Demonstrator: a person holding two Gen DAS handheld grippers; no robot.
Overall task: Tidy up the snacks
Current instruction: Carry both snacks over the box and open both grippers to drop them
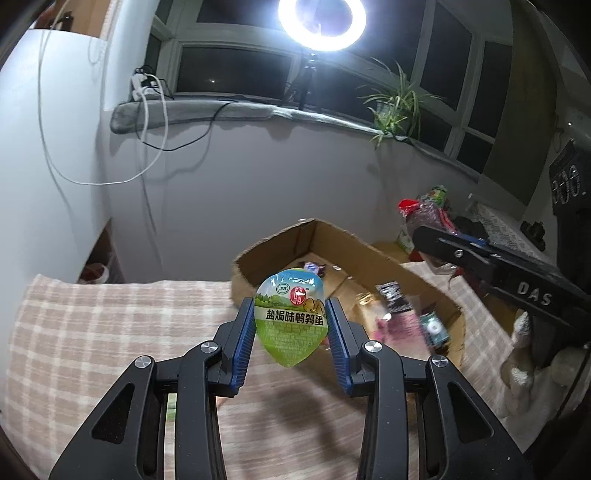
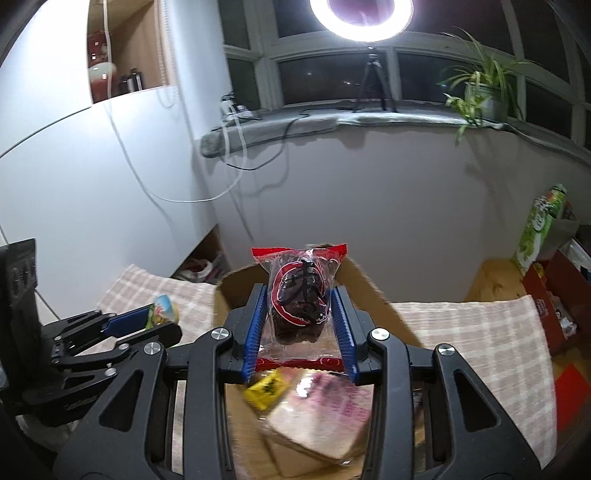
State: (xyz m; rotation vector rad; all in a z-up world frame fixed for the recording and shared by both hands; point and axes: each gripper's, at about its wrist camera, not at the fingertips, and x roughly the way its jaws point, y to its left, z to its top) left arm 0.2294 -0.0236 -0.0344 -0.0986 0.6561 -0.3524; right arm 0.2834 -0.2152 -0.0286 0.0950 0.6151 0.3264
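Left wrist view, left hand-held gripper [image 1: 290, 321] clamping green egg snack pack [image 1: 290, 317], right hand-held gripper [image 2: 301, 325] pinching red-edged snack packet [image 2: 300, 295] over cardboard box [image 2: 236, 288]

Glaring ring light [image 1: 321, 26] before dark windows [image 1: 236, 70], white wall [image 1: 258, 177]

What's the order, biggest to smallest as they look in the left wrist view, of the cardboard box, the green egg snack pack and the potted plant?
1. cardboard box
2. green egg snack pack, though it looks bigger because it is close to the camera
3. potted plant, far off on the sill
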